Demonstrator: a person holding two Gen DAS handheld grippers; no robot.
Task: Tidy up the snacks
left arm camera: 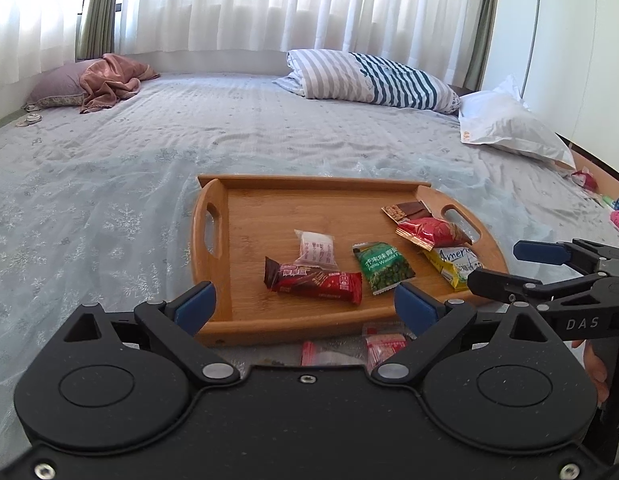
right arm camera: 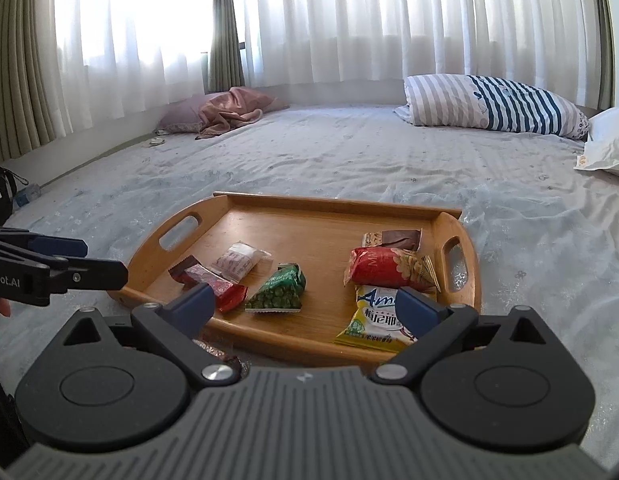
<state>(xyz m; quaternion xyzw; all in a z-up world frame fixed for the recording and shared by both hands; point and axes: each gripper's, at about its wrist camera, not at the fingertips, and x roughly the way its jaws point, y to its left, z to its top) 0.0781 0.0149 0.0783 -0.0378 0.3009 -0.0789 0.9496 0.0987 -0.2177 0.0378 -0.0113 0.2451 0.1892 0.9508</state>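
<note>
1. Snacks sit scattered on a wooden tray (left arm camera: 213,232) resting on the bed (left arm camera: 109,168), just ahead of both grippers.
2. Left gripper (left arm camera: 305,300) has its jaws spread wide, nothing between them; a red bar (left arm camera: 313,282) lies on the tray just beyond its tips, with a small white packet (left arm camera: 315,249) touching the bar's far side.
3. Green pea packet (left arm camera: 383,266) lies near the left gripper's right-hand fingertip, flat on the tray.
4. Right gripper (right arm camera: 305,304) is spread wide too, gripping nothing; a yellow packet (right arm camera: 373,320) lies at the tray's near edge, partly behind its right-hand fingertip.
5. Red packet (right arm camera: 385,270) lies just past the yellow one, and a brown chocolate packet (right arm camera: 393,238) sits behind that, near the right handle.
6. Off the tray, a pink-and-clear packet (left arm camera: 383,346) lies on the bed against the near rim, below the left gripper's jaws.
7. Striped pillow (left arm camera: 373,78) lies well back, near the curtains (left arm camera: 269,4).
</note>
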